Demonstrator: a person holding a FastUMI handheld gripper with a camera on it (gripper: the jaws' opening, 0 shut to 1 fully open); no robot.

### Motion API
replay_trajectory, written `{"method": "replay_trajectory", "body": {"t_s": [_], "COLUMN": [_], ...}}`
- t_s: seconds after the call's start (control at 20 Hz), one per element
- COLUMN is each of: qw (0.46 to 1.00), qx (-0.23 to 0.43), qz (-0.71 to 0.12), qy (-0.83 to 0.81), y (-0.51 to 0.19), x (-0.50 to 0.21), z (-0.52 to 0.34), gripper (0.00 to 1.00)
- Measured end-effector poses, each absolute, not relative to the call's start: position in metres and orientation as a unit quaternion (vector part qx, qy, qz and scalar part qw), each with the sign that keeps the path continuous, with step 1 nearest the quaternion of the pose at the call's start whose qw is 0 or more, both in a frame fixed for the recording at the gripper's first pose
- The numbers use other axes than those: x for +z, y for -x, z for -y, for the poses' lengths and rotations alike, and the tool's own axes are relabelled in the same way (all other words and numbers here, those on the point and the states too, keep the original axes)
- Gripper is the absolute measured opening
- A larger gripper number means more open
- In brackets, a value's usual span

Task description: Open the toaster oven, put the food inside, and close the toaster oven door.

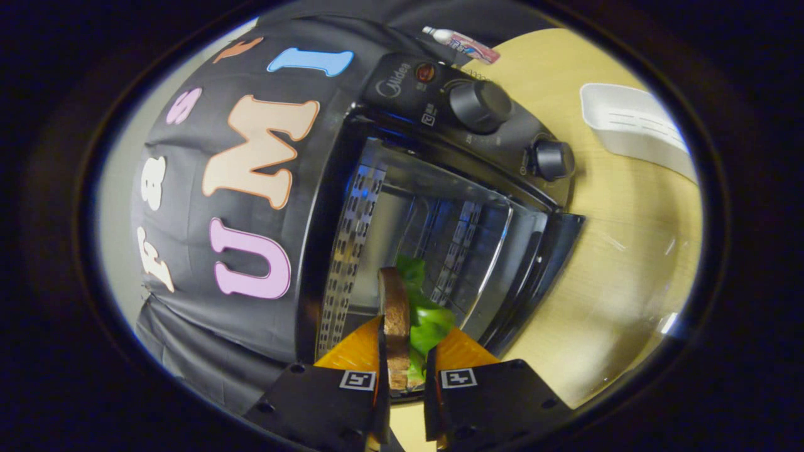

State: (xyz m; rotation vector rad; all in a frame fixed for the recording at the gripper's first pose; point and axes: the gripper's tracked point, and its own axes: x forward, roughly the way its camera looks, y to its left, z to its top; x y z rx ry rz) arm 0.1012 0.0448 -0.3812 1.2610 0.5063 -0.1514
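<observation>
Gripper [405,351] clamped on a sandwich [402,320].
Both fingers pressed its sides, just before the open toaster oven [440,207].

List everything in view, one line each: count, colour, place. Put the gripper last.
toaster oven: one, black, on the table, just ahead of the fingers.
oven door: one, glass with black frame, swung open.
knobs: two, black, on the oven's control panel.
sandwich: one, brown bread with green lettuce, between the fingers, at the oven's mouth.
tray: one, white, on the table beyond the oven.
tube: one, white with a printed label, behind the oven.
table: one, light wood.
gripper: one, fingers shut on the sandwich.
</observation>
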Motion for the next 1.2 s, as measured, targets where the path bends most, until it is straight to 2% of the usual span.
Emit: {"method": "replay_trajectory", "body": {"t_s": [0.25,0.35,0.4,0.55,0.9,1.15,1.2], "qw": [0.782,0.782,0.782,0.787,0.811,0.822,0.827], "qx": [-0.083,-0.101,-0.111,-0.128,-0.168,-0.168,-0.166], "qz": [-0.234,-0.241,-0.248,-0.249,-0.257,-0.245,-0.243], "qy": [-0.571,-0.565,-0.561,-0.549,-0.498,-0.486,-0.479], "y": [-0.113,-0.11,-0.107,-0.1,-0.071,-0.061,-0.056], "x": [-0.386,-0.391,-0.394,-0.393,-0.394,-0.389,-0.387], "z": [-0.036,-0.033,-0.031,-0.022,0.004,0.013,0.014], "gripper": [0.23,0.27,0.32,0.56,0.81,1.0,1.0]}}
